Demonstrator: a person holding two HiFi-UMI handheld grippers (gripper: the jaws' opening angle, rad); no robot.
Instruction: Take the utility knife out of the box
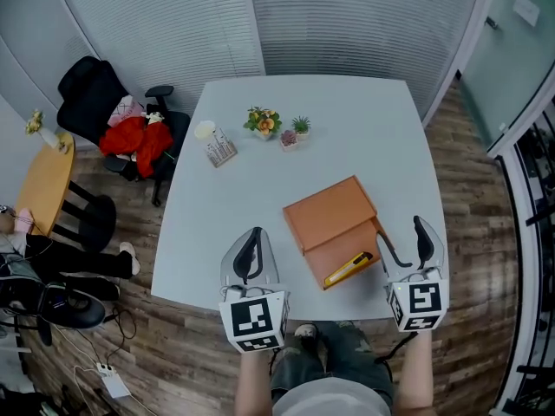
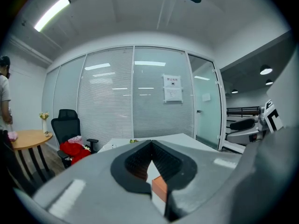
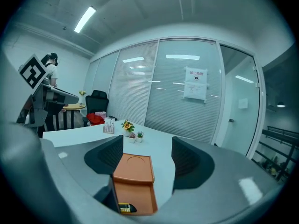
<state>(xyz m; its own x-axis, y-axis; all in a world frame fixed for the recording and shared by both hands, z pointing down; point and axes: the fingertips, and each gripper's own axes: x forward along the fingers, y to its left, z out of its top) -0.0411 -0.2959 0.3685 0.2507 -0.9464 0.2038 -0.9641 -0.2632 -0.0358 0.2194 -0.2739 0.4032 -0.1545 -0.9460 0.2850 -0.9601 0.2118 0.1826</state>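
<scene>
Orange card forms the box (image 1: 334, 215), which is set on the white table (image 1: 364, 120), toward its near right part. Its tray is seen drawn out toward the near edge, and the yellow utility knife (image 1: 349, 269) is laid in that tray, at its near end. The left gripper (image 1: 253, 232) is held over the near edge of the table, just left of the box, with its jaws pressed together tip to tip and nothing caught between them. The right gripper (image 1: 399, 226) is held just right of the tray, its jaws spread apart and empty. The box and the knife are framed between them in the right gripper view. Small potted plants (image 1: 263, 121) and a holder (image 1: 219, 150) are placed toward the far left of the table, well apart from the box.
</scene>
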